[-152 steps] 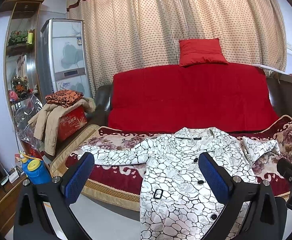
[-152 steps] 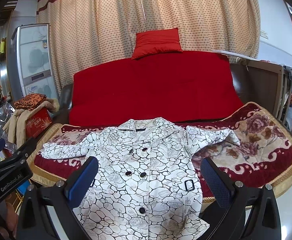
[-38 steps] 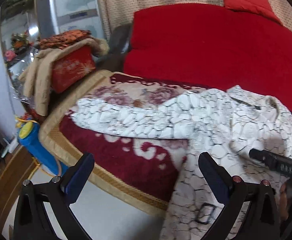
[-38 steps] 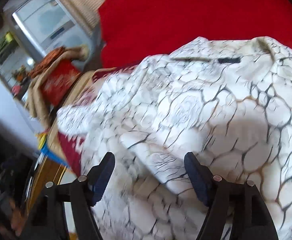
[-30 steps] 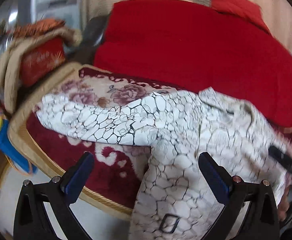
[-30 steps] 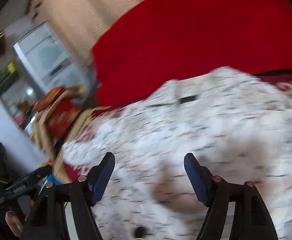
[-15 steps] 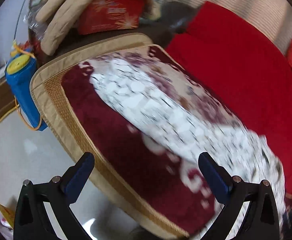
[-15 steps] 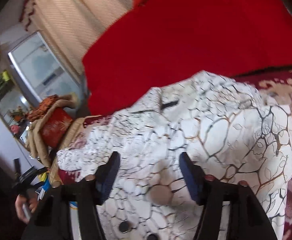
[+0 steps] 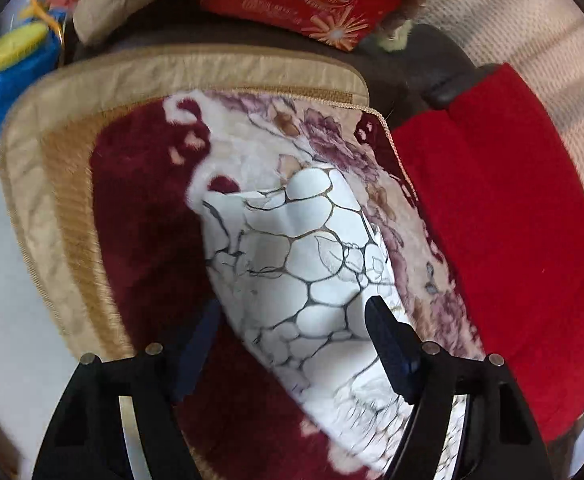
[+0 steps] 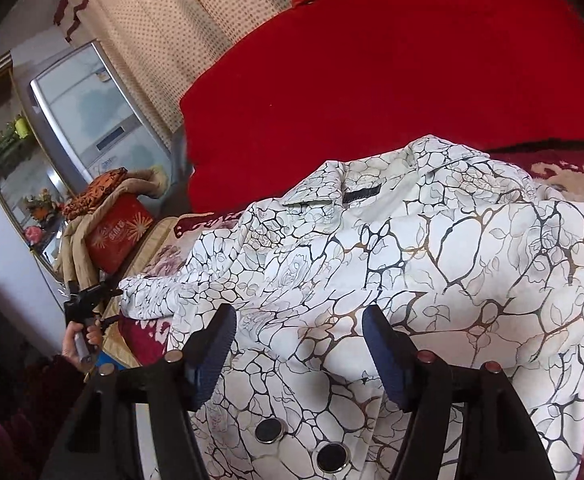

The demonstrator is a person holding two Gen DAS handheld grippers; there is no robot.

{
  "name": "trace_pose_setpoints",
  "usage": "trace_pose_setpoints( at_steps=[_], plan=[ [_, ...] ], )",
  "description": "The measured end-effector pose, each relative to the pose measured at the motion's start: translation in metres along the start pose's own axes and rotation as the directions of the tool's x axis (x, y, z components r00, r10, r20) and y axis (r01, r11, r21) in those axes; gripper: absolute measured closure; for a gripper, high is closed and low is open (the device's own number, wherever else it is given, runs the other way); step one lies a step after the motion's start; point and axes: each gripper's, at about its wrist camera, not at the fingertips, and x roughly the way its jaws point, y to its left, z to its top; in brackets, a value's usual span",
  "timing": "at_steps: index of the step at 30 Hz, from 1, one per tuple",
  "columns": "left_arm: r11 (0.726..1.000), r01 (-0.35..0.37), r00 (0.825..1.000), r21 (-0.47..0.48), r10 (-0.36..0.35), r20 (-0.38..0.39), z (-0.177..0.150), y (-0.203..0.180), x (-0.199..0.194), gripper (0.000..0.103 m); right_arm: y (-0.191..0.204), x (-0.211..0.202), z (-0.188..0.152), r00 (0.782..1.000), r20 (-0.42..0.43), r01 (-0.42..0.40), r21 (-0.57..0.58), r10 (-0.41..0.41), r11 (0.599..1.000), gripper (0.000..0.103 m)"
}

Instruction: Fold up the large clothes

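Four fingers [image 9: 388, 344], one coat [image 10: 432, 280]

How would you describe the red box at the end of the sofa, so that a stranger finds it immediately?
Start at the red sofa and go to its arm near the silver fridge. The red box sits there under beige clothing, the only thing printed with gold starbursts.

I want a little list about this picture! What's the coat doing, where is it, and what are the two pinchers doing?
garment: white coat with a dark crackle print and dark buttons
place: lying on a floral sofa cover, red throw behind
far sleeve: stretched out sideways toward the red box
other sleeve: already folded over the coat front
left gripper: jaws have just been closing, on either side of the sleeve end, pads not clearly pressing
right gripper: open, over the coat chest
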Motion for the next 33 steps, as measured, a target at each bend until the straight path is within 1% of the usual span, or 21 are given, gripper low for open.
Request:
trace_pose_setpoints(
  at_steps=[2, 4, 6, 7, 9, 12, 14, 15, 16, 17, 19, 22, 23, 25, 27, 28, 29, 30, 31, 32, 33],
  plan=[
    [1.000, -0.002, 1.000, -0.020, 0.002, -0.015, 0.001, 0.000, 0.011, 0.045, 0.001, 0.001, 0.000, 1.000, -0.002, 0.010, -0.005, -0.010, 1.000, 0.034],
    [1.000, 0.003, 1.000, -0.029, -0.003, -0.017, 0.001, 0.000, 0.017, 0.080, 0.001, 0.002, 0.000, 1.000, -0.004, 0.019, -0.003, -0.019, 1.000, 0.034],
    [1.000, 0.013, 1.000, -0.021, -0.014, -0.021, 0.003, -0.004, 0.019, 0.092, -0.001, 0.001, 0.001, 1.000, 0.001, 0.028, 0.005, -0.028, 1.000, 0.034],
    [1.000, 0.016, 1.000, -0.011, -0.016, -0.011, 0.003, -0.008, 0.016, 0.095, -0.002, 0.000, 0.001, 0.999, 0.005, 0.033, 0.008, -0.033, 0.999, 0.034],
    [0.998, 0.022, 0.999, 0.054, -0.024, 0.035, 0.002, -0.024, 0.000, 0.097, -0.003, -0.003, 0.003, 0.999, 0.021, 0.041, 0.008, -0.041, 0.999, 0.034],
    [0.983, 0.030, 0.994, 0.184, -0.048, 0.098, -0.005, -0.059, -0.029, 0.098, -0.007, -0.010, 0.004, 0.997, 0.049, 0.061, 0.012, -0.061, 0.998, 0.034],
    [0.957, 0.041, 0.990, 0.286, -0.077, 0.115, -0.016, -0.092, -0.053, 0.098, -0.011, -0.014, 0.004, 0.996, 0.063, 0.062, 0.029, -0.064, 0.998, 0.034],
    [0.947, 0.043, 0.989, 0.318, -0.085, 0.119, -0.020, -0.103, -0.061, 0.098, -0.014, -0.017, 0.005, 0.995, 0.070, 0.064, 0.040, -0.067, 0.997, 0.034],
    [0.924, 0.056, 0.987, 0.377, -0.109, 0.121, -0.031, -0.126, -0.076, 0.099, -0.017, -0.020, 0.005, 0.994, 0.077, 0.069, 0.050, -0.073, 0.996, 0.034],
    [0.912, 0.066, 0.985, 0.405, -0.124, 0.119, -0.036, -0.137, -0.083, 0.099, -0.020, -0.023, 0.005, 0.993, 0.084, 0.074, 0.059, -0.079, 0.996, 0.034],
    [0.870, 0.092, 0.980, 0.485, -0.165, 0.111, -0.055, -0.172, -0.103, 0.099, -0.027, -0.030, 0.006, 0.992, 0.094, 0.074, 0.079, -0.082, 0.994, 0.034],
    [0.787, 0.137, 0.973, 0.601, -0.221, 0.067, -0.098, -0.229, -0.129, 0.099, -0.038, -0.047, 0.006, 0.988, 0.127, 0.069, 0.113, -0.083, 0.991, 0.034],
    [0.744, 0.154, 0.969, 0.651, -0.242, 0.047, -0.119, -0.252, -0.139, 0.099, -0.042, -0.053, 0.006, 0.987, 0.137, 0.068, 0.122, -0.084, 0.990, 0.034],
    [0.677, 0.185, 0.962, 0.712, -0.274, 0.010, -0.151, -0.283, -0.154, 0.099, -0.050, -0.067, 0.007, 0.983, 0.162, 0.066, 0.144, -0.089, 0.987, 0.034],
    [0.590, 0.245, 0.949, 0.770, -0.309, -0.066, -0.195, -0.320, -0.166, 0.099, -0.060, -0.083, 0.008, 0.977, 0.190, 0.062, 0.167, -0.094, 0.984, 0.034],
    [0.561, 0.267, 0.944, 0.784, -0.317, -0.094, -0.211, -0.333, -0.170, 0.099, -0.063, -0.089, 0.008, 0.975, 0.201, 0.063, 0.175, -0.098, 0.983, 0.034],
    [0.515, 0.303, 0.934, 0.802, -0.327, -0.143, -0.238, -0.352, -0.174, 0.099, -0.068, -0.098, 0.008, 0.971, 0.217, 0.064, 0.187, -0.105, 0.980, 0.034],
    [0.483, 0.332, 0.925, 0.810, -0.334, -0.180, -0.258, -0.362, -0.178, 0.099, -0.073, -0.105, 0.008, 0.967, 0.230, 0.062, 0.200, -0.109, 0.978, 0.034],
    [0.432, 0.387, 0.905, 0.815, -0.347, -0.246, -0.285, -0.379, -0.180, 0.099, -0.077, -0.111, 0.008, 0.964, 0.241, 0.061, 0.211, -0.113, 0.976, 0.034],
    [0.392, 0.430, 0.886, 0.813, -0.356, -0.297, -0.306, -0.391, -0.183, 0.099, -0.082, -0.118, 0.007, 0.960, 0.253, 0.061, 0.224, -0.118, 0.973, 0.034],
    [0.362, 0.464, 0.870, 0.808, -0.357, -0.340, -0.324, -0.400, -0.185, 0.099, -0.087, -0.124, 0.007, 0.957, 0.263, 0.057, 0.241, -0.122, 0.969, 0.034]
  ],
)
